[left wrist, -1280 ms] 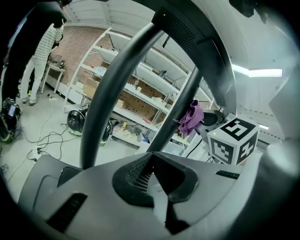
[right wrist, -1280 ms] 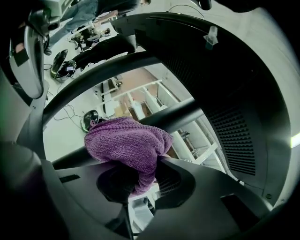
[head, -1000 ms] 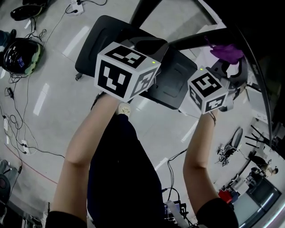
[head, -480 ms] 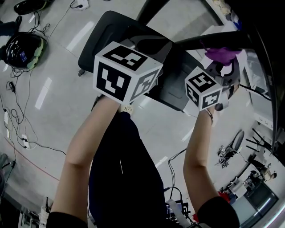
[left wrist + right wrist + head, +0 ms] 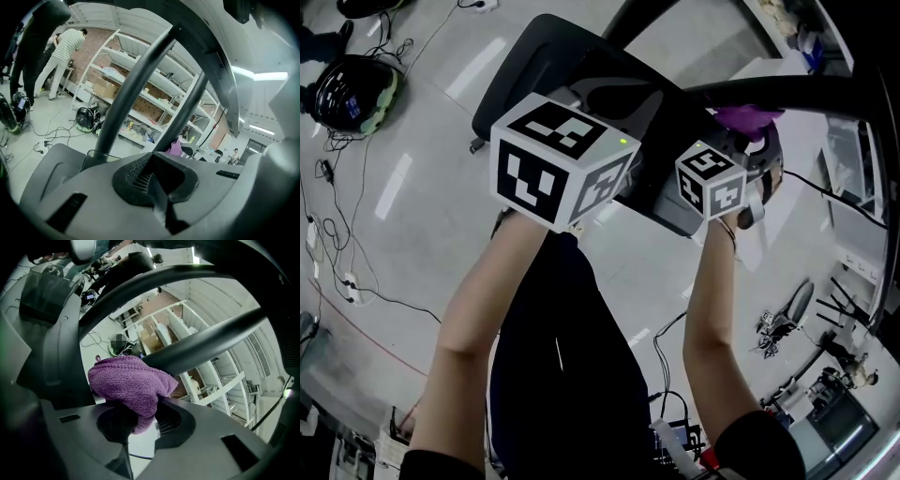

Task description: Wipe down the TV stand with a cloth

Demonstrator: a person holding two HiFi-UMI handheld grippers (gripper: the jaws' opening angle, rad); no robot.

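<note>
Wiping judged in hand: cloth (image 5: pixel 126 385) is pinched by right gripper (image 5: pixel 136 423) at TV stand bar (image 5: pixel 206 348), 1 o'clock. Left gripper (image 5: pixel 157 187) is pressed together, empty. Next: firm contact needed, cloth to be drawn along the bar.

both bare forearms reach forward and down from dark sleeves at the bottom of the head view, the left forearm (image 5: pixel 478 300) on the left and the right forearm (image 5: pixel 708 309) on the right, roughly parallel and well apart. each hand is hidden under its gripper's marker cube. the left cube (image 5: pixel 558 159) sits nearer the camera and looks larger; the right cube (image 5: pixel 711 178) is held further out. the left gripper (image 5: pixel 157 197) has its jaws pressed together with nothing between them. the right gripper (image 5: pixel 140 423) is clamped on a purple cloth (image 5: pixel 129 383), which bunches up above the jaws.
</note>
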